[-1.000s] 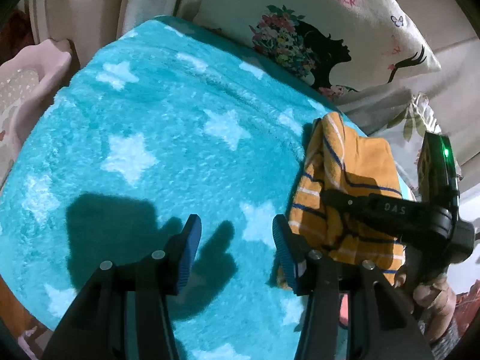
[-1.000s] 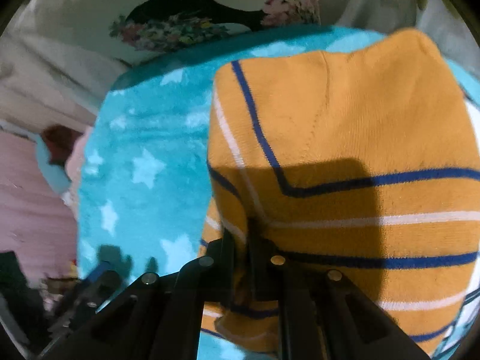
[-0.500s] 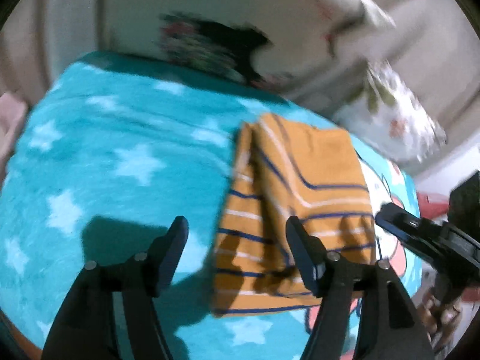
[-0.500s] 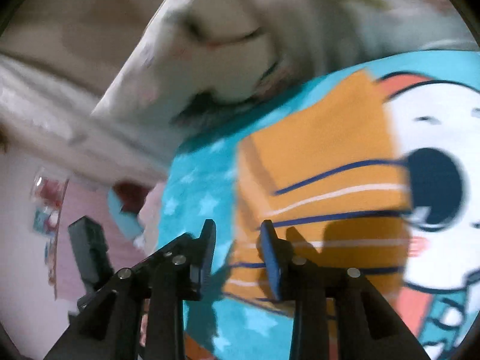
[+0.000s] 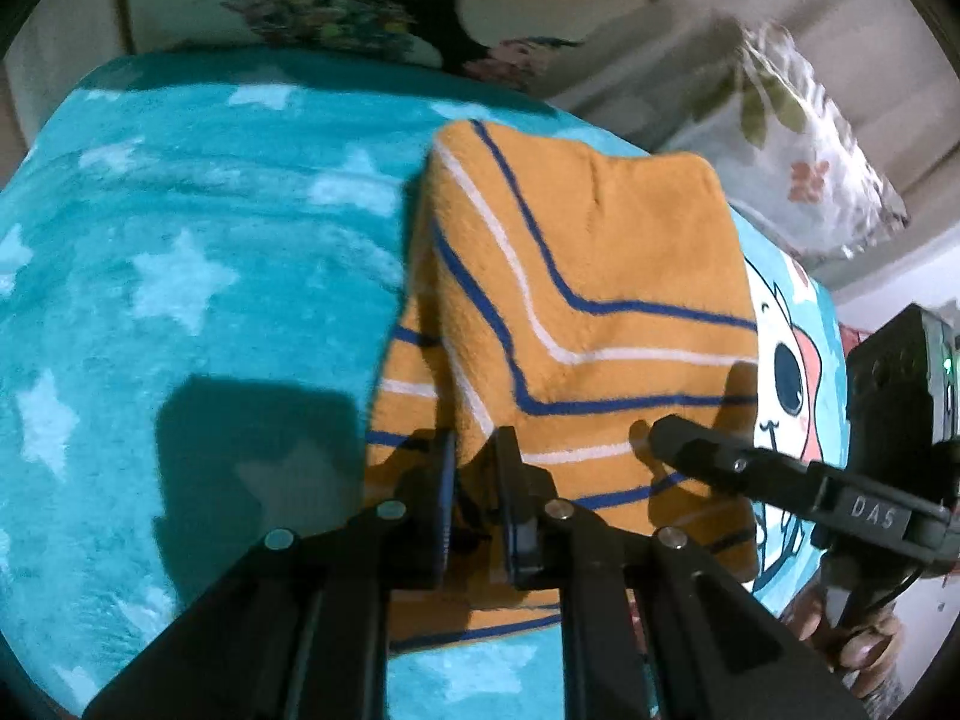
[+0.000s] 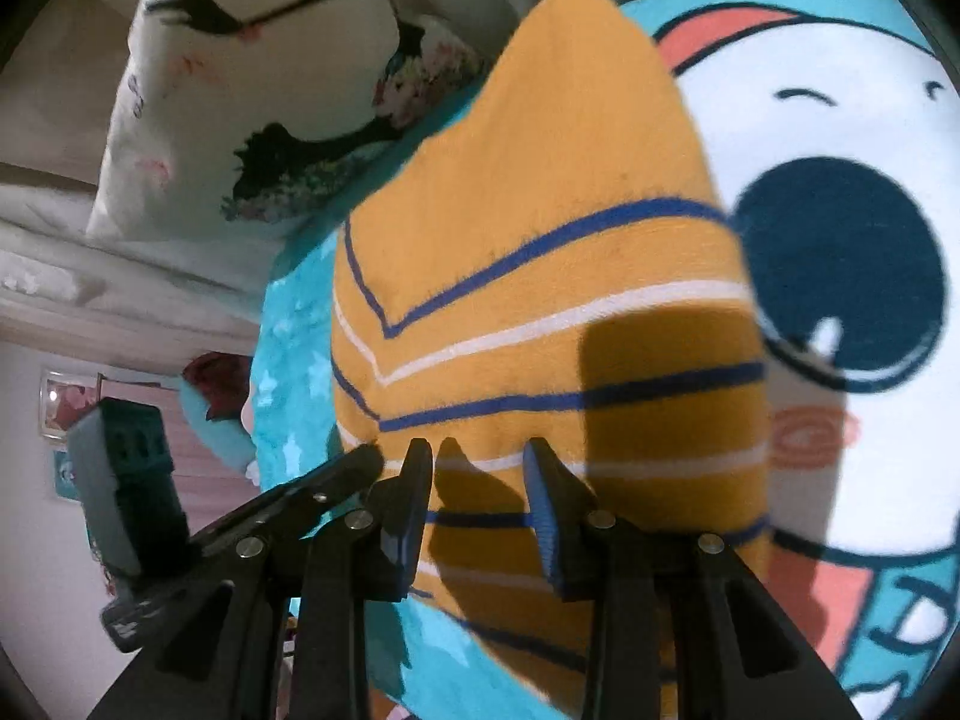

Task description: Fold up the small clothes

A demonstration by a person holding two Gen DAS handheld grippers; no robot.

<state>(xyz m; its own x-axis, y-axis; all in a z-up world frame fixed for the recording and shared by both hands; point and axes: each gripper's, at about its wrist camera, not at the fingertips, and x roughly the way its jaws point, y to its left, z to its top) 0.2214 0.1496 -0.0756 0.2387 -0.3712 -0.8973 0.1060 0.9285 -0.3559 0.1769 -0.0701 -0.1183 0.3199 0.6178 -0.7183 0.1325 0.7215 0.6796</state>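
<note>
One teal fleece blanket [image 5: 180, 252] with pale stars covers the work surface; a large white cartoon face with a dark round eye is printed on its right part [image 6: 840, 276]. The left wrist view shows mostly the starred field and only a strip of the face; the right wrist view shows the face at full size and only a narrow band of stars.

Two cushions stand behind the blanket. One cream cushion with a black silhouette of a woman's head and flowers [image 5: 336, 6] appears in both views [image 6: 252, 138]. One leaf-patterned cushion [image 5: 804, 144] appears in the left wrist view only.

One garment is present: an orange knit piece with navy and white stripes [image 5: 588, 312], folded, lying on the blanket at the boundary between the stars and the cartoon face [image 6: 540, 276]. Its near left edge is raised off the blanket.

Two grippers are in use. The left gripper [image 5: 477, 480] has its fingers drawn narrow and pinches the garment's raised near edge between the pads. The right gripper [image 6: 477, 492] has its fingers moderately apart and holds nothing; it sits low over the garment's near right portion, and whether the tips touch the cloth cannot be told. Each view shows the other gripper from the side.

One framed picture [image 6: 57, 402] hangs on a pale wall, seen in the right wrist view only.
</note>
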